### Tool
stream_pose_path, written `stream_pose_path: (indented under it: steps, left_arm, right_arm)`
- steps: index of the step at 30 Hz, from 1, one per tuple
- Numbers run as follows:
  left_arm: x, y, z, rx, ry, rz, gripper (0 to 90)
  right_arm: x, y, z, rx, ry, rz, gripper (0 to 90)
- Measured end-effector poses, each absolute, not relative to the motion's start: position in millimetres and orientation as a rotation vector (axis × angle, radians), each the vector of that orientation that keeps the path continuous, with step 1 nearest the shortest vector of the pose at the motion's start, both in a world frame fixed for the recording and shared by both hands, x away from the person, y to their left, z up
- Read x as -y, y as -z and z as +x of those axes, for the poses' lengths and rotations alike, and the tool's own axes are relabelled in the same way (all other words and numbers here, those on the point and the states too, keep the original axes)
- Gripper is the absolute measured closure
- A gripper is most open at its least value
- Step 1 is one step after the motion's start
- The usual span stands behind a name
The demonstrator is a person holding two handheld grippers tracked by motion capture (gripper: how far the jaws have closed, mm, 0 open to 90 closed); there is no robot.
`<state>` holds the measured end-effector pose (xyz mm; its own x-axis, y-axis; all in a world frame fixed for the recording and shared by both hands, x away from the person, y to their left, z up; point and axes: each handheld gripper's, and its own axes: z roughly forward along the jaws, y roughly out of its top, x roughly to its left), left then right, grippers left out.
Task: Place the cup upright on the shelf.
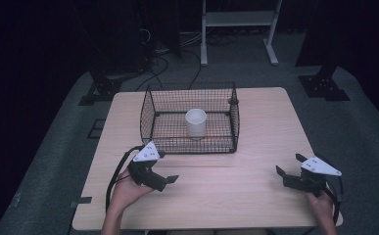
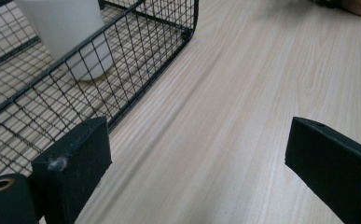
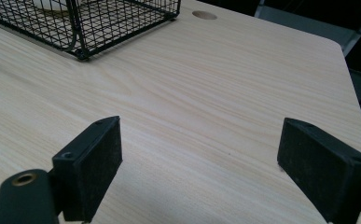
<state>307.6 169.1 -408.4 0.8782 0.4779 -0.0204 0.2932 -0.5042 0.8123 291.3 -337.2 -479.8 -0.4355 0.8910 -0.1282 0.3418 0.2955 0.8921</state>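
Note:
A black wire basket (image 1: 153,117) stands on the wooden table (image 1: 260,142), and a white cup (image 1: 196,122) sits upright inside it. My left gripper (image 1: 167,167) hovers just in front of the basket's near left corner, jaws open and empty. In the left gripper view the jaws (image 2: 197,158) stand wide apart over bare wood, with the basket (image 2: 136,60) and the cup (image 2: 66,32) to their upper left. My right gripper (image 1: 289,165) rests near the table's front right, open and empty. Its own view shows the jaws (image 3: 199,158) wide apart, with the basket's corner (image 3: 99,23) far off.
A round cable hole (image 3: 204,15) is cut into the table beyond the basket. A white metal frame (image 1: 238,29) and black stands with cables sit on the grey floor behind the table. The table's right edge runs close beside my right gripper.

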Motion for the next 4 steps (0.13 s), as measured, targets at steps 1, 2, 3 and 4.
stream_pose_path:
  steps: [1,2,3,4]
  left_arm:
    - [-169.8,409.7,305.9,-0.559,-0.259,2.132,6.1]
    - [-170.9,411.7,303.4,-0.562,-0.262,2.130,6.1]
    - [-171.7,414.3,300.7,-0.566,-0.258,2.132,6.1]
    - [-172.4,415.7,298.7,-0.565,-0.258,2.143,6.2]
  right_arm:
    - [337.2,479.8,291.3,-1.927,-1.101,1.097,13.1]
    - [337.1,479.8,291.2,-1.927,-1.101,1.096,13.1]
    - [337.1,479.8,291.2,-1.927,-1.100,1.094,13.1]
    - [337.2,479.8,291.0,-1.928,-1.101,1.090,13.1]
